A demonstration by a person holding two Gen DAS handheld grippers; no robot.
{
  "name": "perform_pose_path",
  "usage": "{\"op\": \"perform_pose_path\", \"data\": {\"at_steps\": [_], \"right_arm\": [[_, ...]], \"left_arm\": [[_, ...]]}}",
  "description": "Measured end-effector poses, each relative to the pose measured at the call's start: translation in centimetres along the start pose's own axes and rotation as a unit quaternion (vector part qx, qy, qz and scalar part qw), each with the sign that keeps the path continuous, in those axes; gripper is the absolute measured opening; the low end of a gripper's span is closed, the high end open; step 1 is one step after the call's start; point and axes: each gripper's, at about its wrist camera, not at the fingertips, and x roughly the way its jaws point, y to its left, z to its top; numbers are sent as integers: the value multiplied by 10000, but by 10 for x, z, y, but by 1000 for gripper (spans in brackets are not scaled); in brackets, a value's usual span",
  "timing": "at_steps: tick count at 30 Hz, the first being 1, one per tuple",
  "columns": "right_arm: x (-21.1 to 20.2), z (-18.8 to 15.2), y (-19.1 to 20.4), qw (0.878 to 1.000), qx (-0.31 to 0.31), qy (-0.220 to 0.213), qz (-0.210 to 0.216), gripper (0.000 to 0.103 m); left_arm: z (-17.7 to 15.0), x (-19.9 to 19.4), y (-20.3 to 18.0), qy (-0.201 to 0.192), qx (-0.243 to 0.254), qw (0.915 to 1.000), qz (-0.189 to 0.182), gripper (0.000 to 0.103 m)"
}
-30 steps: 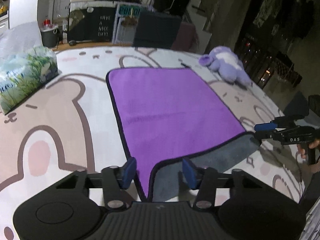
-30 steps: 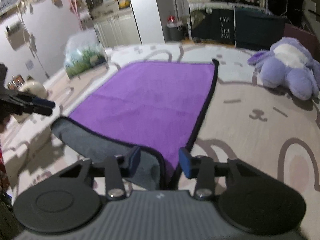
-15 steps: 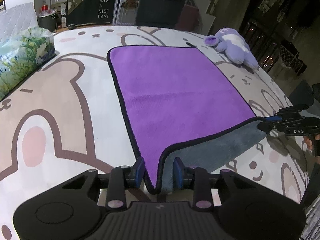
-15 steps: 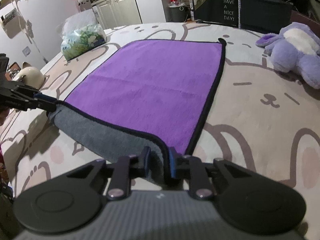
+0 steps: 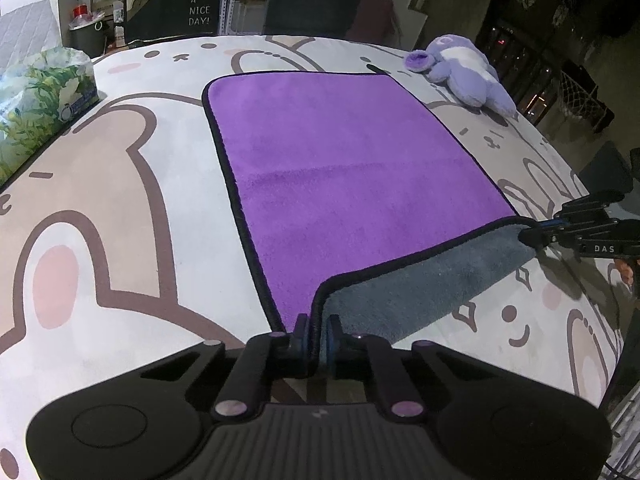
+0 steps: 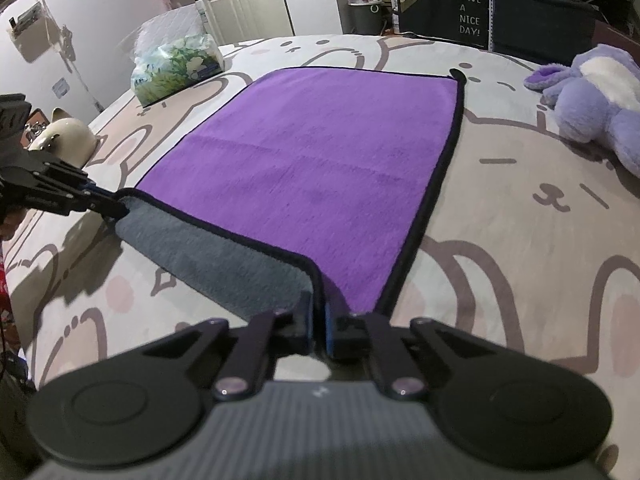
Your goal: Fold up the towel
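A purple towel (image 5: 344,168) with a black hem and grey underside lies spread on the bear-print cover; it also shows in the right wrist view (image 6: 320,168). My left gripper (image 5: 316,338) is shut on its near left corner and lifts it. My right gripper (image 6: 318,320) is shut on the near right corner. The near edge hangs raised between them with the grey underside (image 5: 420,280) showing. Each gripper shows in the other's view: the right one (image 5: 532,234), the left one (image 6: 116,208).
A purple plush toy (image 5: 464,72) lies at the far right of the cover (image 5: 120,240). A green-print tissue pack (image 5: 36,104) sits at the far left. A cream round object (image 6: 66,140) sits off the left edge. Furniture and a "Have a nice day" sign stand behind.
Both grippers have closed from open onto the towel's near corners and lifted the near edge, turning more grey underside up.
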Motion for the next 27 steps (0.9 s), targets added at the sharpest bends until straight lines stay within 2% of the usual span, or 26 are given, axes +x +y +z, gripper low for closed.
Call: {"op": "perform_pose_path", "data": {"at_steps": [7, 15, 27], "right_arm": [[-6, -1, 2, 9999, -59, -115, -8, 6], [-24, 11, -1, 9977, 175, -649, -63, 6], [-35, 56, -9, 9892, 396, -1376, -324, 6]], "left_arm": [[5, -10, -3, -251, 19, 9997, 72, 5], [24, -23, -10, -765, -21, 9966, 315, 5], [71, -33, -7, -1624, -253, 9845, 606, 5]]}}
